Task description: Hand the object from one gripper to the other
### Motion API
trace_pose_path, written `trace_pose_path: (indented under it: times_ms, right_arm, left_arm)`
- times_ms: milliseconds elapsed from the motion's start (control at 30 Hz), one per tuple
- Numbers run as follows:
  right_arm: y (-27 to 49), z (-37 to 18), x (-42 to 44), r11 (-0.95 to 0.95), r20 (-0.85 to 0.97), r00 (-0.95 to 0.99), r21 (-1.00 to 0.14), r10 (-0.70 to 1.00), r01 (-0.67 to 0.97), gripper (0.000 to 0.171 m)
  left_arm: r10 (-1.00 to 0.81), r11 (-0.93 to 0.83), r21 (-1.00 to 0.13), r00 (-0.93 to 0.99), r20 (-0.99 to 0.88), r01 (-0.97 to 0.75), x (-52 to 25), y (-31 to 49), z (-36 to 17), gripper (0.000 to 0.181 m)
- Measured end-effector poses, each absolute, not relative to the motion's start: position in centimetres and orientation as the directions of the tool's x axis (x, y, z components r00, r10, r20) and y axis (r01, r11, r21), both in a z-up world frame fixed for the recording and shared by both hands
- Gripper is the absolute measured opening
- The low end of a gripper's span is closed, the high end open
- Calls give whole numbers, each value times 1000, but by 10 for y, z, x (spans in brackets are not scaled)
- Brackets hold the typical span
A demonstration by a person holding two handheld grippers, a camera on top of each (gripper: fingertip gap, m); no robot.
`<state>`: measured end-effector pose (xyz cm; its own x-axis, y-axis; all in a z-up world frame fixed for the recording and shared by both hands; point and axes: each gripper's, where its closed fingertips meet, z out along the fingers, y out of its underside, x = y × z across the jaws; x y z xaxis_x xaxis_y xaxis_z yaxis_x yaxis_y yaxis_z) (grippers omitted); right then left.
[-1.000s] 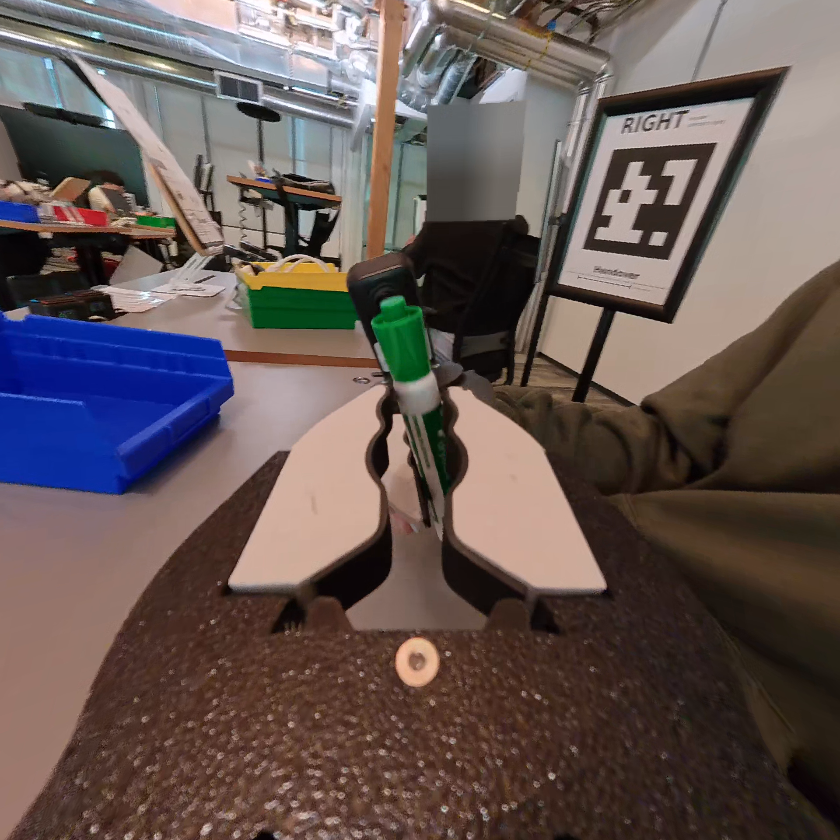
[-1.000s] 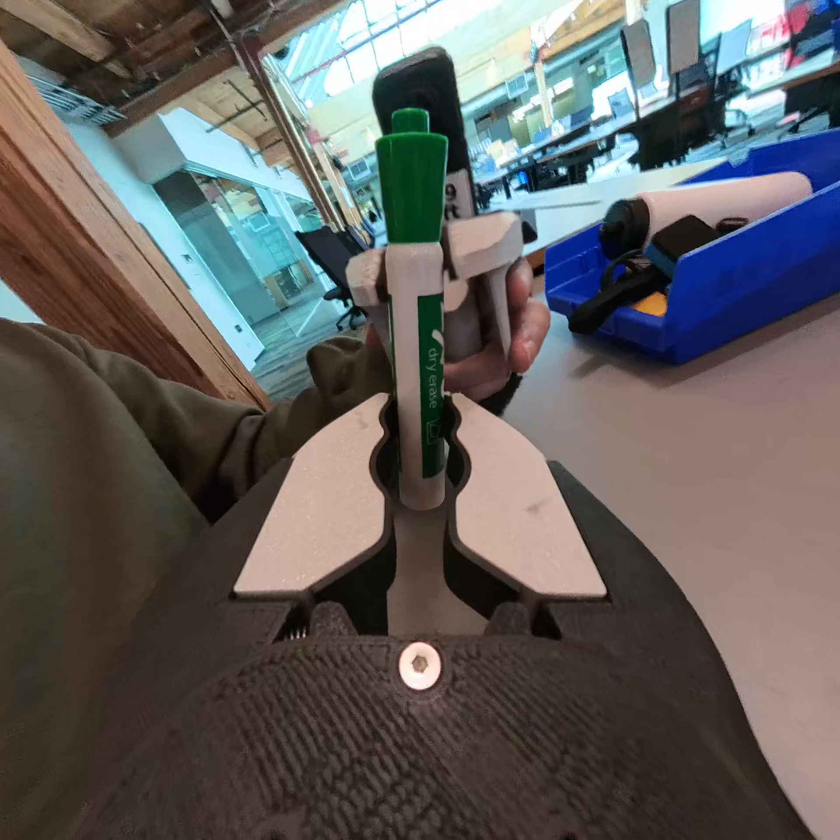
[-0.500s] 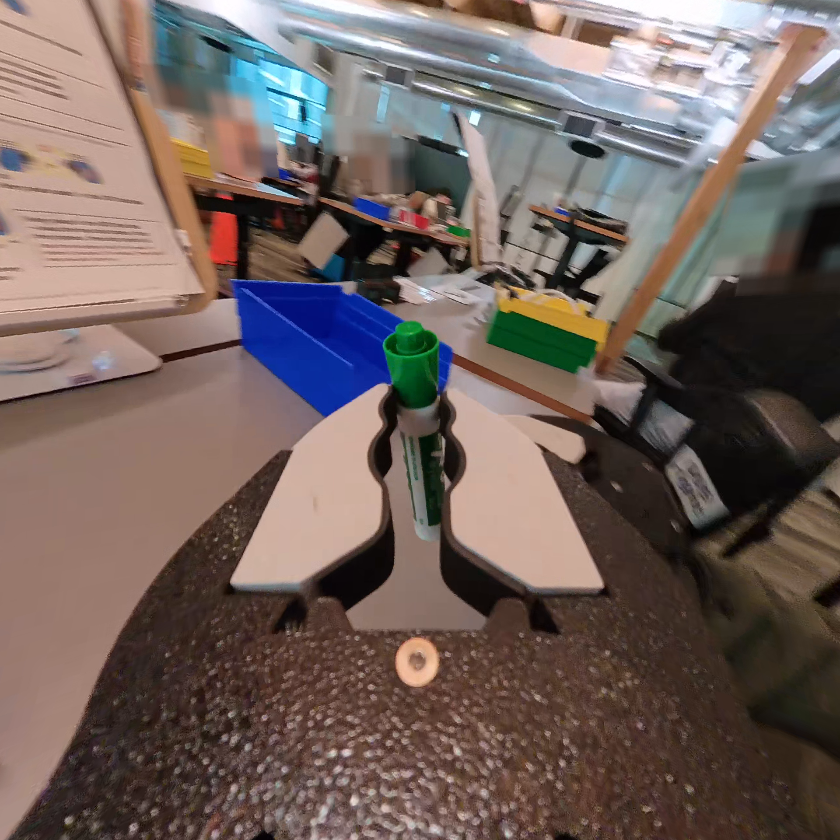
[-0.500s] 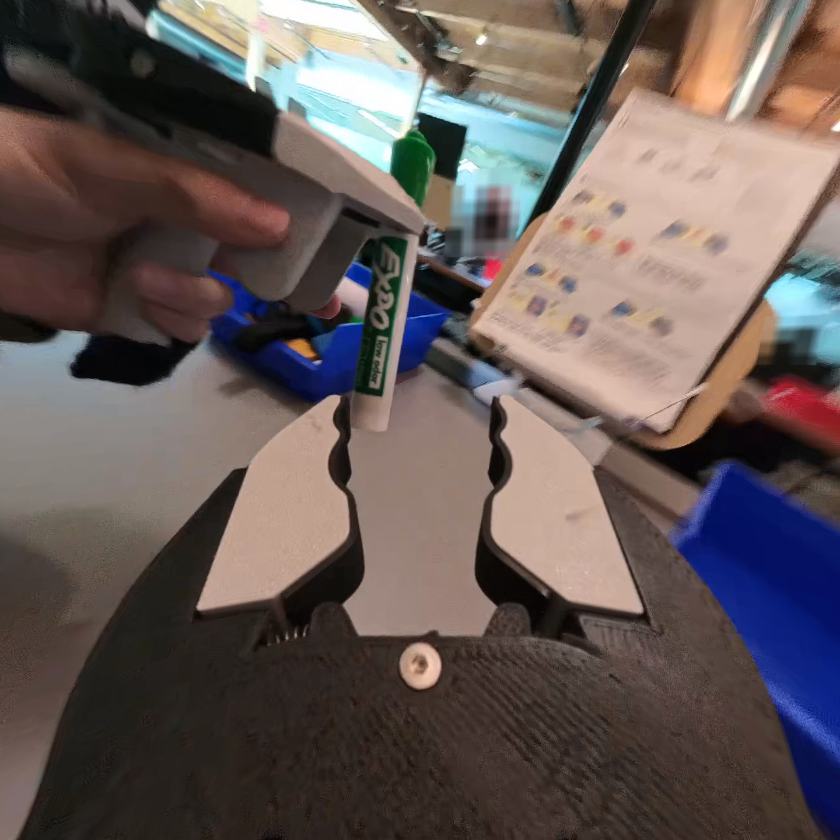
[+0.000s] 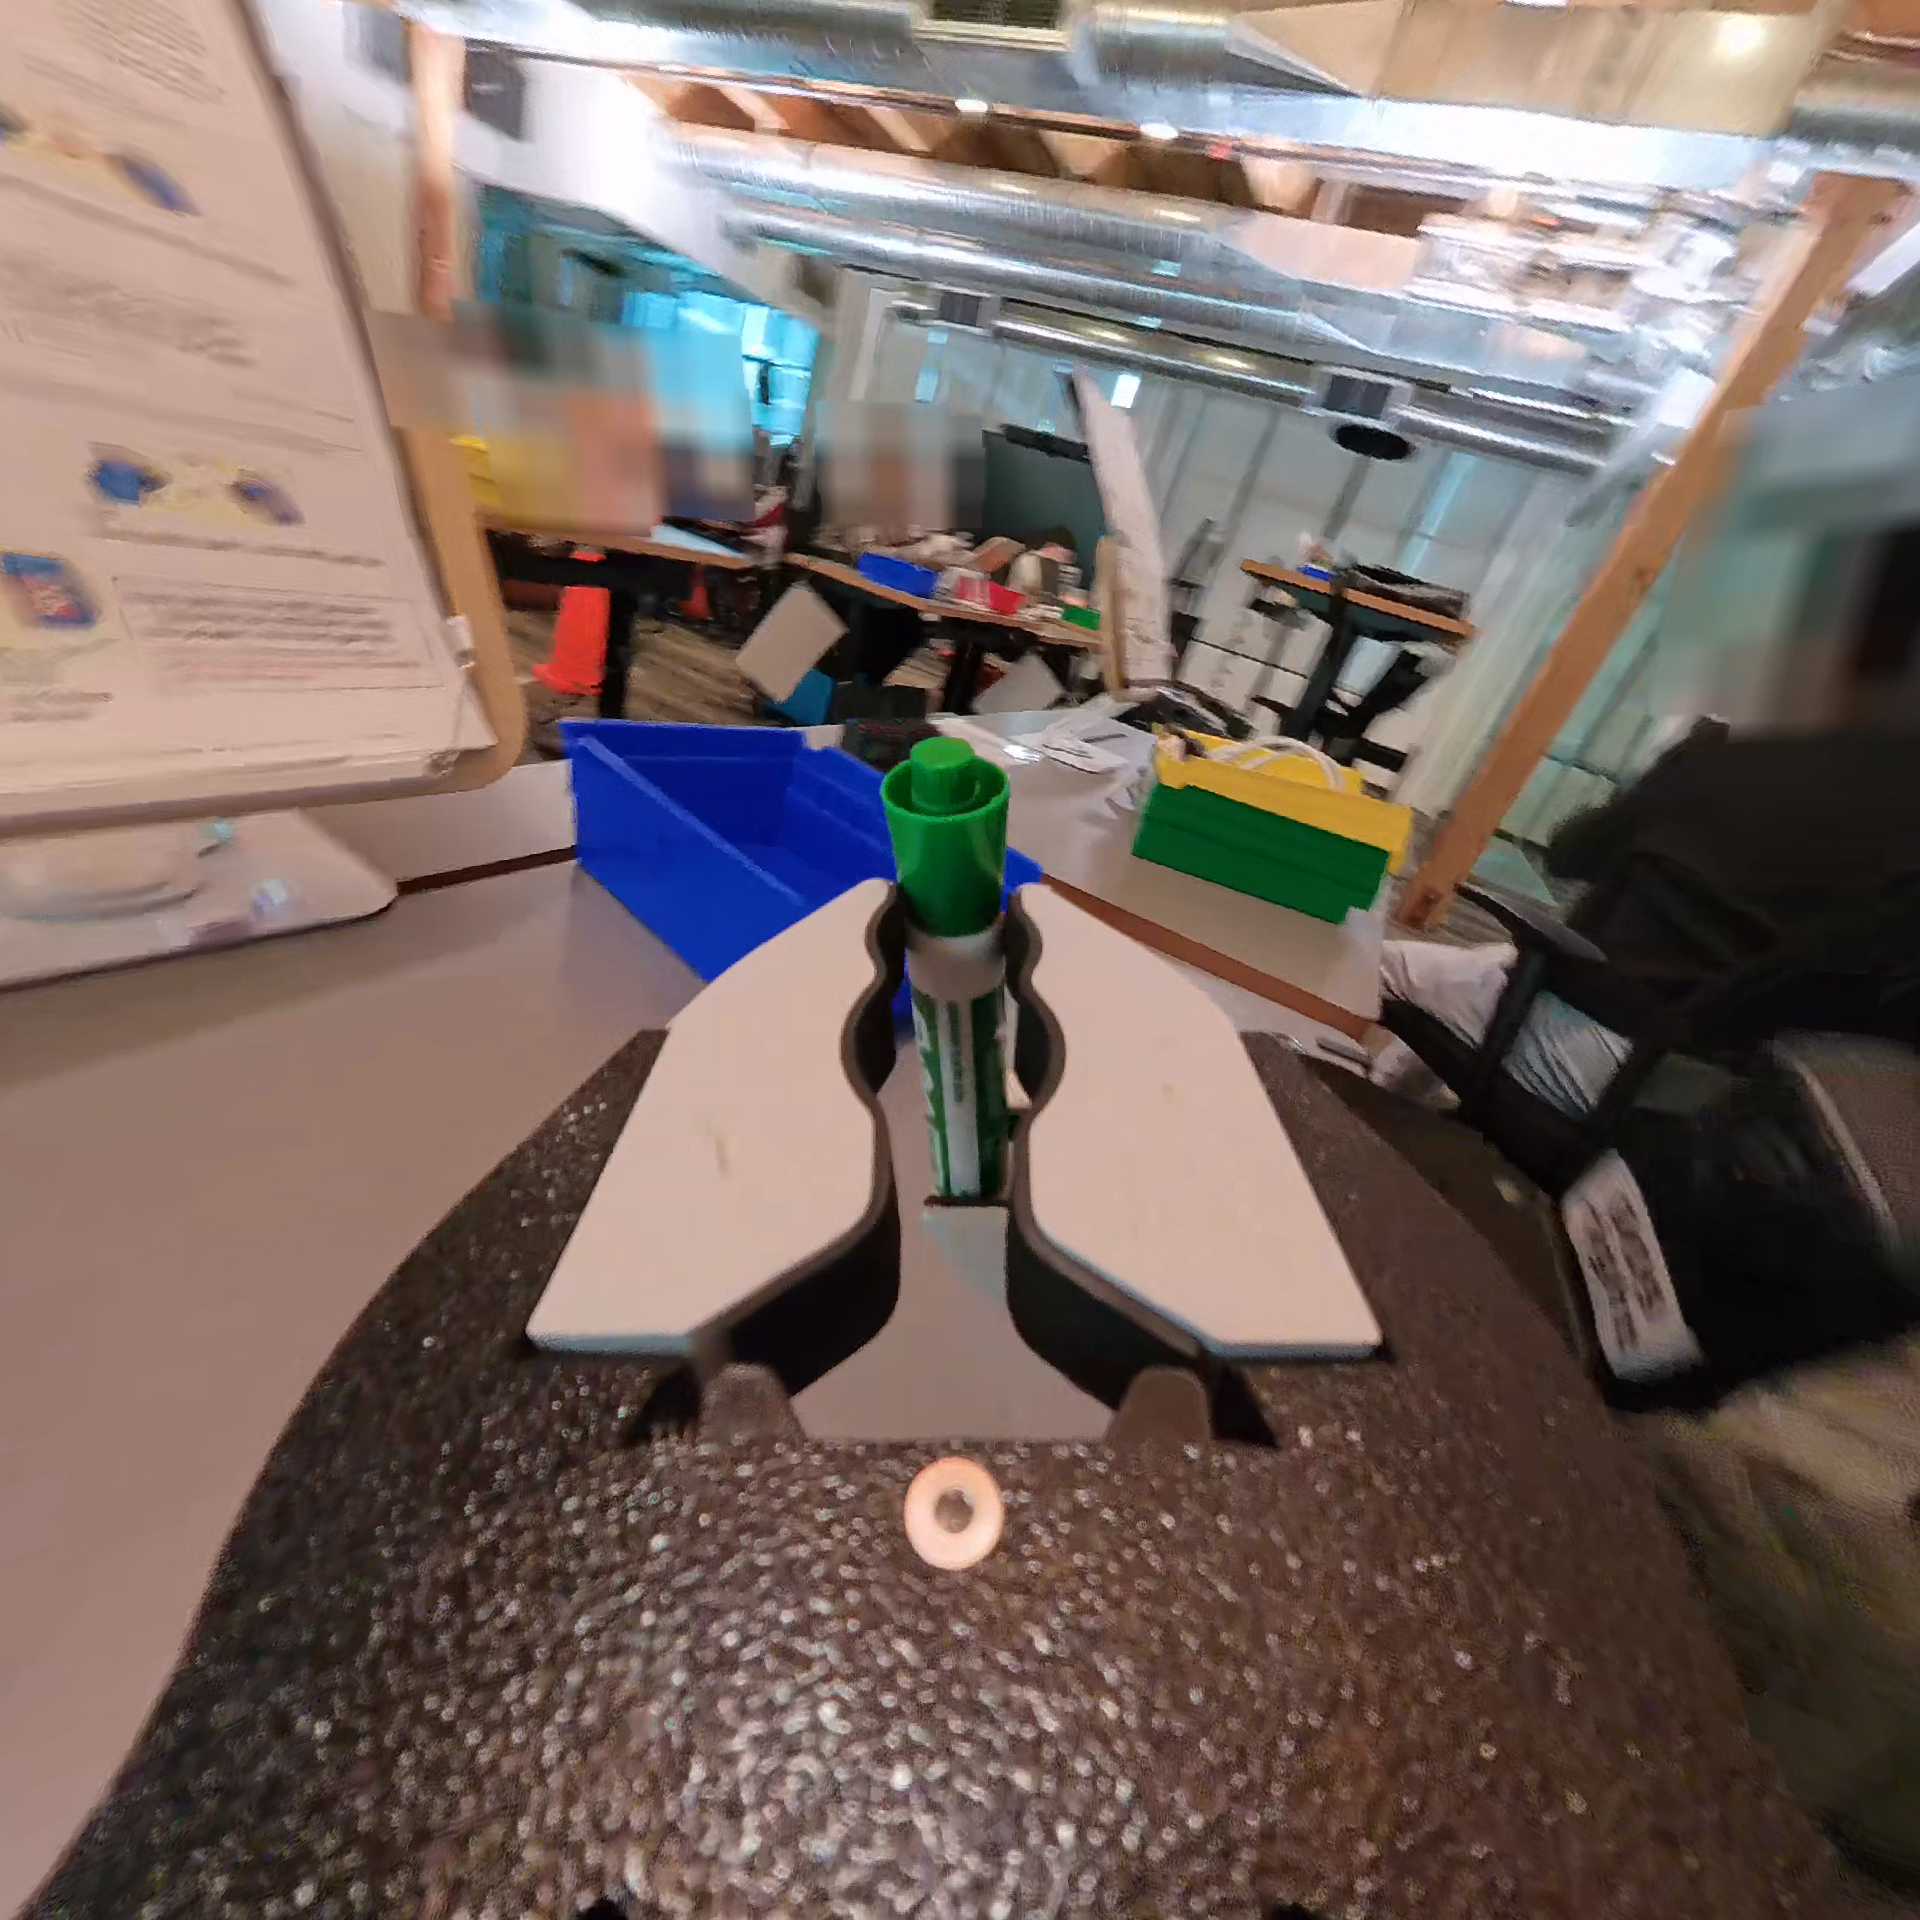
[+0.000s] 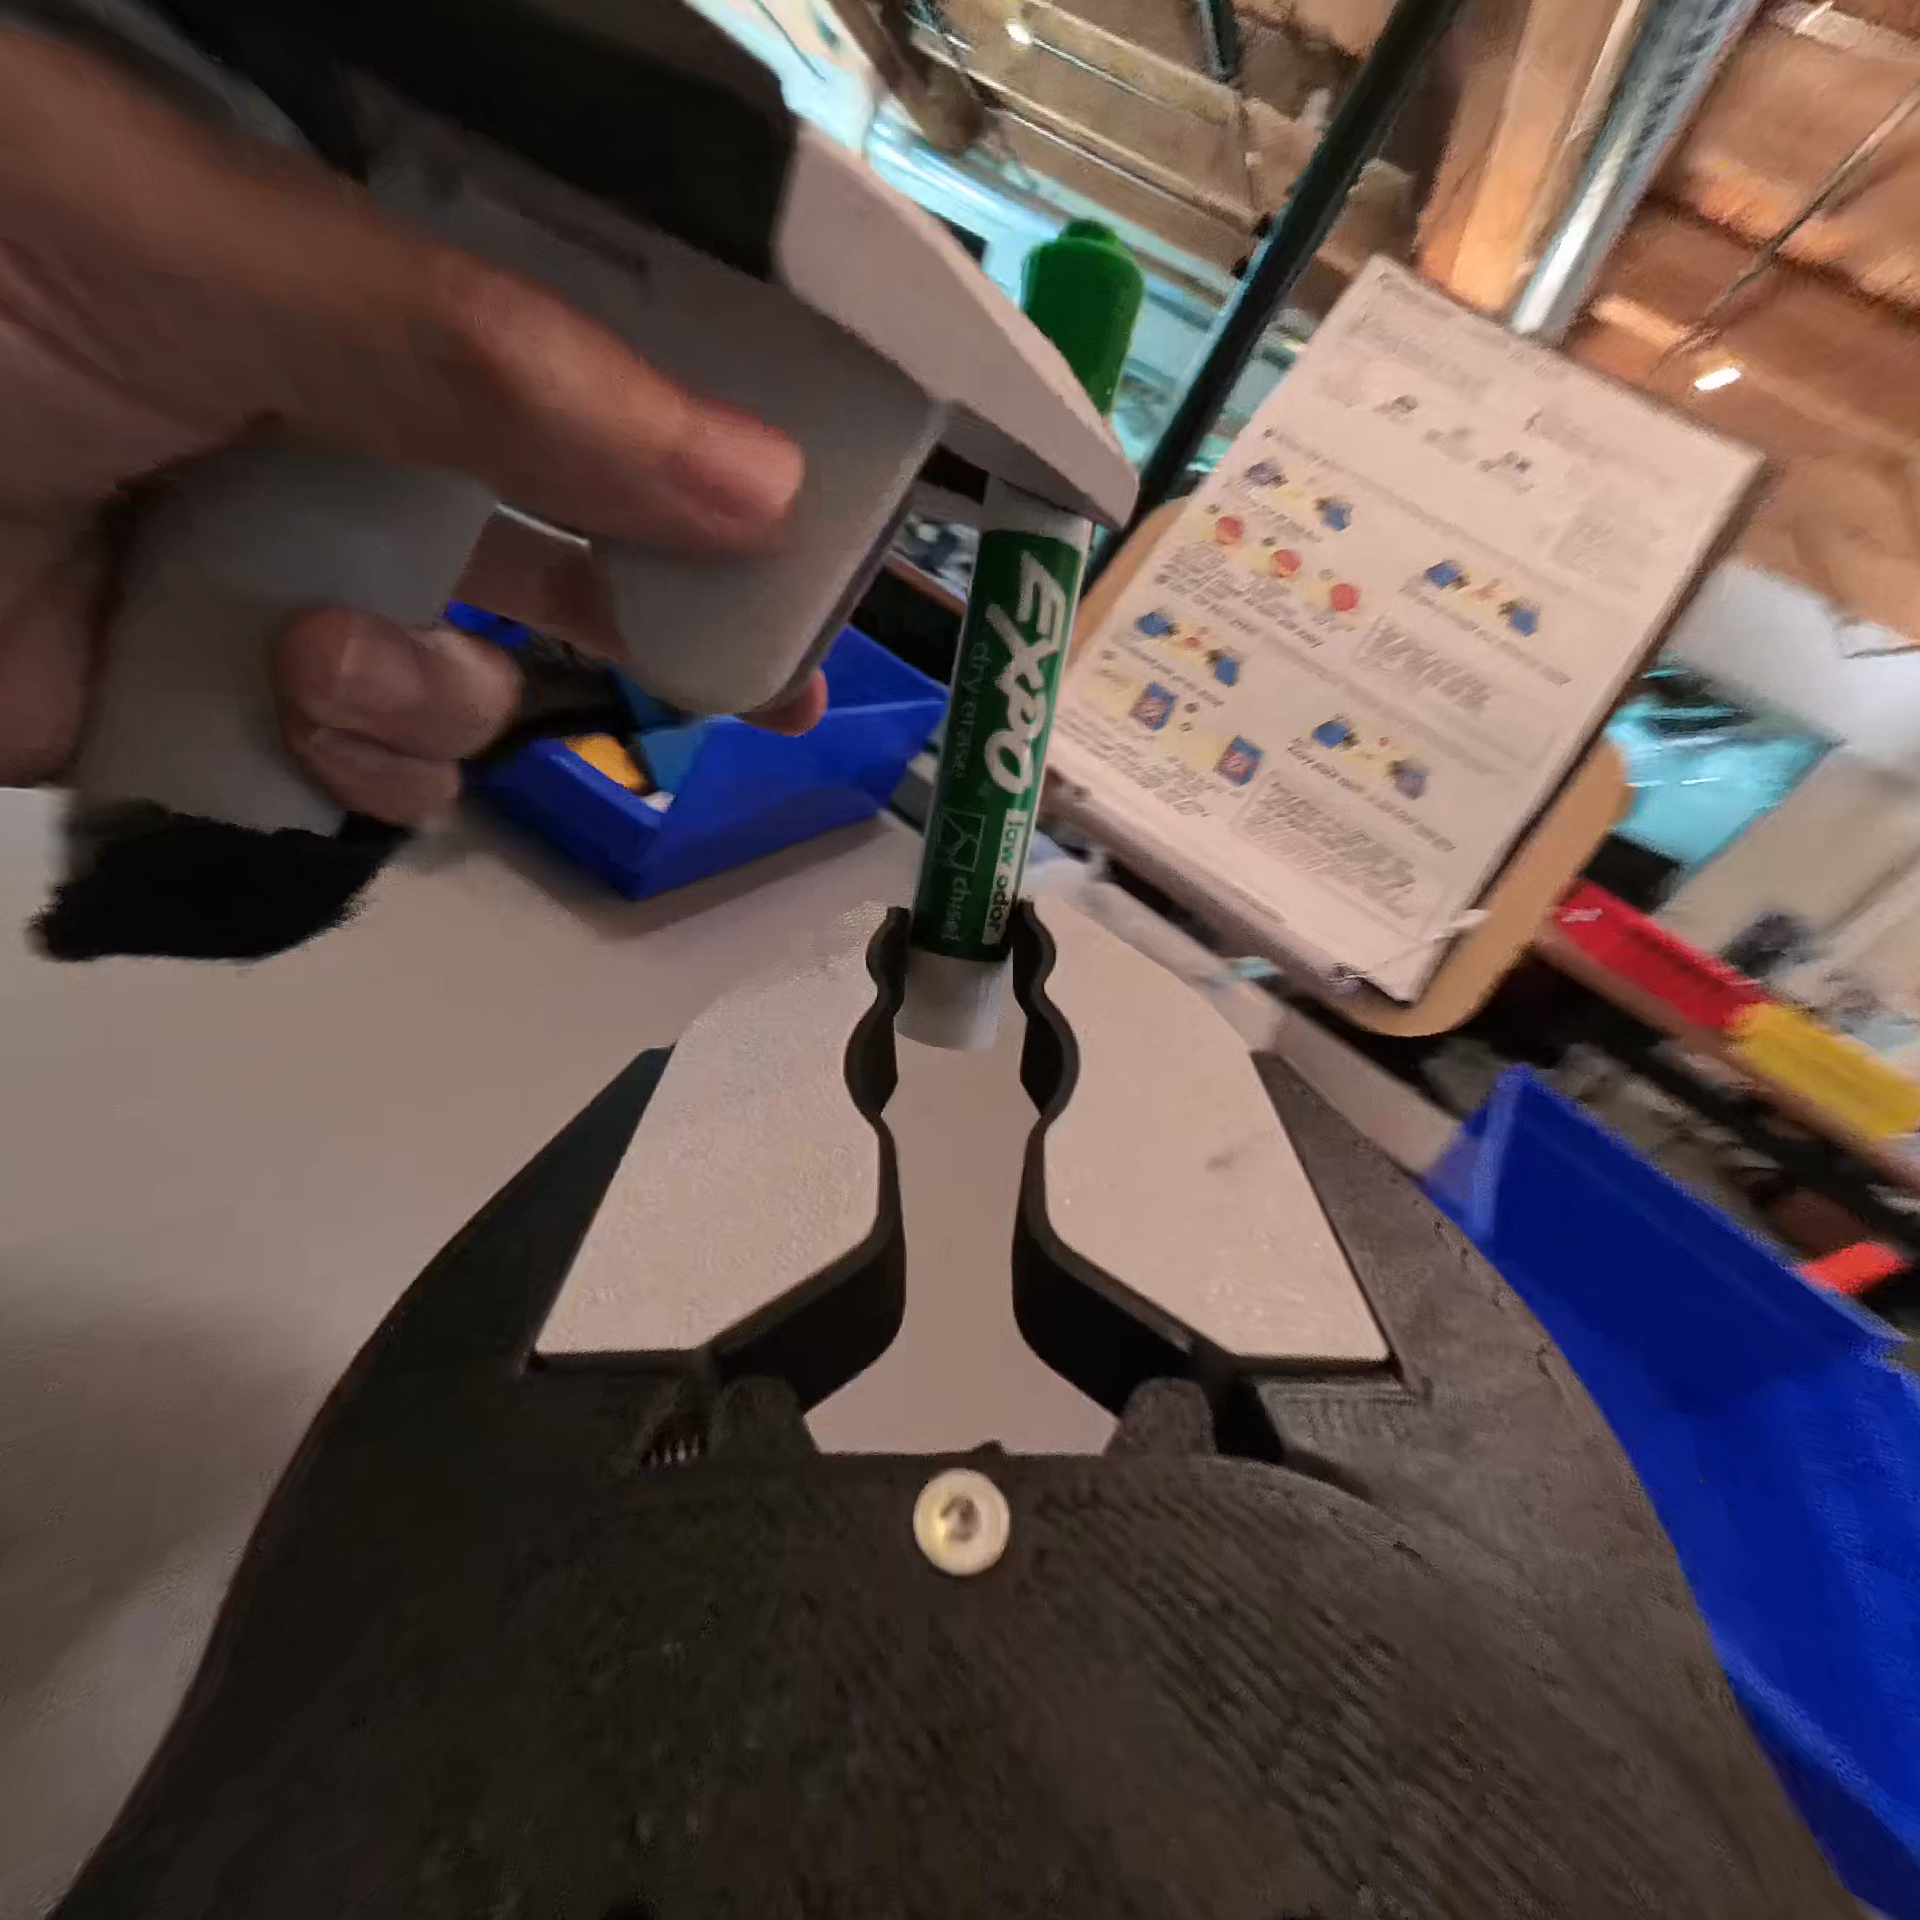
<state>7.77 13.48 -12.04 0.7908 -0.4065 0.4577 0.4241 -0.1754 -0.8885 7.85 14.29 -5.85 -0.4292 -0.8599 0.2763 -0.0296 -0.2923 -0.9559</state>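
Green and white, the marker (image 5: 951,977) stands nearly upright between the pale fingers (image 5: 748,1132) of the left gripper (image 5: 953,914), which are pressed in on its barrel just below the cap, so the cap rises above the fingertips and the white tail end hangs down in the slot between them. From the right wrist view the same marker (image 6: 987,727) appears with its lower white end set between the tips of the right gripper (image 6: 956,935); those tips sit close on either side of the barrel and seem to touch it, though a firm clamp cannot be confirmed through the blur. Above it, the left gripper (image 6: 997,457) comes in from the upper left, gripped by a hand (image 6: 312,468) whose fingers wrap its grey handle, and the green cap pokes up past its fingers. So the marker is held up in the air over the grey table (image 6: 312,1039), spanning both grippers, cap end up. Beyond, a blue bin (image 5: 707,821) rests on the table just behind the left gripper, with a yellow and green bin (image 5: 1262,842) farther right. A printed sheet on a wooden stand (image 6: 1340,634) leans behind the marker in the right wrist view, and another blue bin (image 6: 1662,1351) sits at the lower right.
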Motion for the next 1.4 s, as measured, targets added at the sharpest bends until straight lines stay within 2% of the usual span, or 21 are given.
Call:
trace_pose_path:
  times_ms: [67, 133, 167, 267, 300, 400, 533, 633, 700, 767, 833, 900, 967, 1067, 1133, 1200, 1267, 1333, 1400]
  right_arm:
    - [137, -120, 65, -74, 312, 916, -950, -254, 303, 19]
    - [135, -119, 41, 10, 102, 994, -995, 24, 102, 20]
    - [130, -116, 27, 33, -5, 984, -999, 176, -11, 20]
    - [108, -94, 6, 106, -225, 855, -946, 467, -307, 20]
    - [102, -90, 2, 106, -250, 815, -930, 523, -353, 20]
    - [100, -100, -4, 39, -277, 777, -932, 566, -360, 19]
    - [99, -103, -17, 2, -308, 711, -917, 633, -398, 19]
    - [99, -104, -15, -2, -322, 711, -912, 625, -411, 19]
    - [99, -105, -10, 10, -334, 731, -906, 595, -423, 19]
    - [107, -114, 15, 44, -308, 857, -933, 414, -357, 23]
    - [108, -117, 48, 85, -221, 964, -968, 147, -234, 47]
    - [102, -104, 65, 121, -138, 990, -984, -22, -134, 47]
    - [99, -87, 68, 155, -84, 990, -986, -110, -66, 45]
    - [99, -79, 80, 122, -44, 960, -992, -277, -10, 44]
    - [97, -72, 82, 134, -19, 945, -991, -327, 27, 39]
    - [95, -71, 82, 115, 15, 938, -992, -347, 59, 21]
    - [94, -73, 82, 76, 56, 933, -993, -355, 89, 19]
    - [92, -71, 79, 78, 67, 946, -992, -317, 96, 19]
    - [89, -65, 69, 134, 60, 980, -987, -190, 87, 19]
  left_arm:
    - [-822, -237, -971, -535, 196, 7, 73, 137, -54, 20]
    - [-743, -188, -982, -657, 127, 23, 62, 130, -53, 23]
    - [-663, -166, -986, -741, 104, 10, 52, 123, -55, 25]
    - [-403, -146, -987, -907, 123, -69, 20, 110, -64, 28]
    - [-356, -141, -988, -927, 116, -69, 14, 109, -66, 29]
    - [-328, -177, -984, -940, 90, -32, 11, 109, -63, 29]
    - [-237, -160, -984, -964, 118, -81, 7, 99, -71, 32]
    - [-192, -154, -987, -978, 85, -55, 3, 94, -74, 21]
    - [-192, -158, -985, -976, 99, -69, 7, 93, -74, 20]
    - [-292, -115, -991, -951, 102, -71, 23, 95, -79, 19]
    - [-485, -5, -999, -874, 41, -44, 47, 102, -90, 19]
    - [-651, 162, -986, -756, -70, -49, 68, 112, -103, 18]
    - [-746, 308, -950, -630, -216, -39, 82, 120, -108, 18]
    - [-754, 471, -882, -507, -417, 24, 91, 116, -107, 19]
    - [-718, 559, -828, -468, -515, 54, 93, 109, -110, 18]
    - [-692, 599, -799, -464, -553, 58, 94, 101, -116, 18]
    - [-700, 592, -804, -460, -546, 53, 97, 98, -118, 19]
    - [-701, 555, -829, -498, -510, 68, 94, 92, -118, 19]
    - [-682, 462, -881, -597, -423, 96, 85, 84, -115, 19]
